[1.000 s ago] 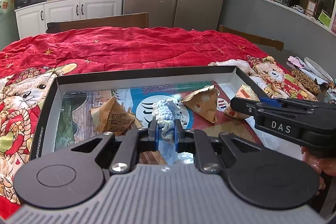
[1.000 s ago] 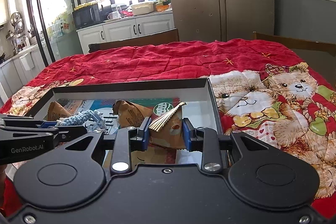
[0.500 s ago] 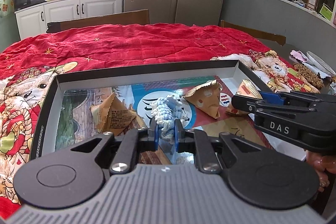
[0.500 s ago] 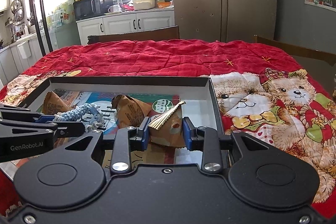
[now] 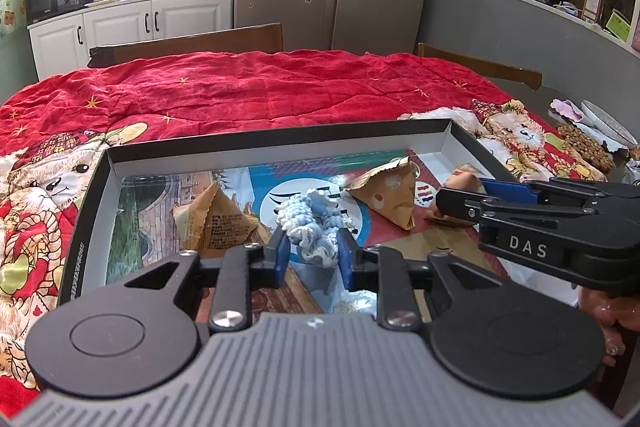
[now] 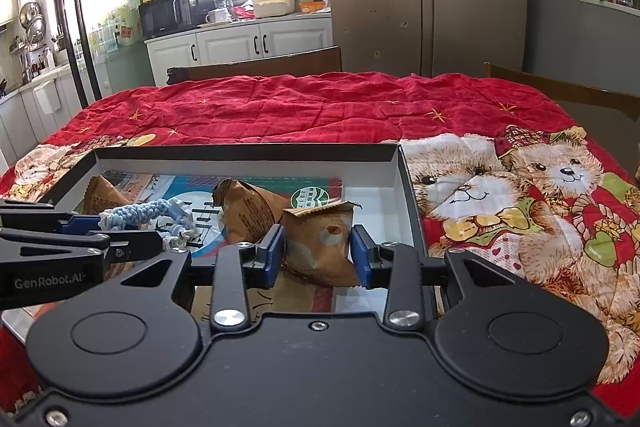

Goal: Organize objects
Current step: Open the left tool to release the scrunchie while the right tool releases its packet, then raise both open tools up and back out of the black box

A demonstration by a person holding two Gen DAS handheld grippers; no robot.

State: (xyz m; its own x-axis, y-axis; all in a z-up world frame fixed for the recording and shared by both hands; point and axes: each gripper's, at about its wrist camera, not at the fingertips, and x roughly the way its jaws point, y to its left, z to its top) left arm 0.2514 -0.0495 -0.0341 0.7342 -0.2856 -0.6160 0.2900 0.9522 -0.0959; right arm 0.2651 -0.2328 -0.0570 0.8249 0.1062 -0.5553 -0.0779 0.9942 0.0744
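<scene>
2 grippers are held over a shallow black-walled tray (image 5: 276,141) that rests on a bench covered by a red quilted cloth (image 5: 248,87) printed with teddy bears. The tray floor is lined with printed paper.

The left gripper (image 5: 312,259) is seen with its blue pads on either side of a blue-and-white braided cord (image 5: 314,223), which lies on the tray floor near the middle. Its jaws have just been opening; a gap can be seen between the left pad and the cord, while the right pad is just beside it, so the cord is no longer pinched. In the right wrist view the same cord (image 6: 148,211) is seen stretched past the tip of the left gripper (image 6: 120,231).

The right gripper (image 6: 318,255) straddles a brown triangular snack packet (image 6: 320,247) in the right part of the tray, close to its right wall (image 6: 408,195). Its jaws have also been opening slightly; a small gap is visible at the right pad, and contact at the left pad cannot be told for certain. The packet sits on the tray floor.

2 more brown triangular packets lie in the tray: 1 toward the left (image 5: 216,223) and 1 between the cord and the right gripper (image 5: 390,193). In the left wrist view the right gripper (image 5: 460,203) enters from the right, with part of a hand (image 5: 612,311) below it.
</scene>
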